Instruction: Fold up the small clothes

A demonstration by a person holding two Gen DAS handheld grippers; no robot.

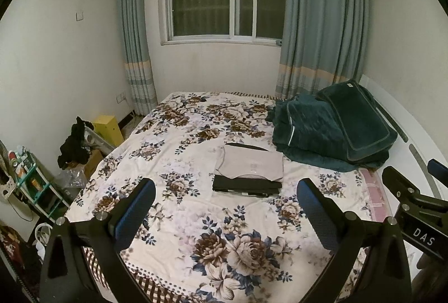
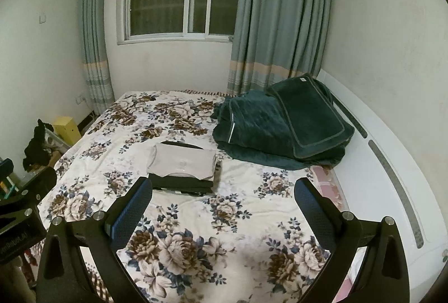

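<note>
A folded beige garment (image 1: pixel 250 164) lies on top of a folded black garment (image 1: pixel 246 186) in a small stack near the middle of the floral bed cover (image 1: pixel 196 219). The stack also shows in the right wrist view, beige (image 2: pixel 182 161) over black (image 2: pixel 182 184). My left gripper (image 1: pixel 226 189) is open and empty, held above the near part of the bed, short of the stack. My right gripper (image 2: pixel 223 188) is open and empty, beside the left one, also short of the stack.
A dark green folded quilt and pillow (image 1: pixel 333 129) lie at the bed's far right by the white headboard (image 2: pixel 392 177). A window with grey-blue curtains (image 1: pixel 322 22) is behind. A shelf (image 1: pixel 36 185), black cloth (image 1: pixel 74 146) and yellow box (image 1: pixel 107 129) stand on the floor at left.
</note>
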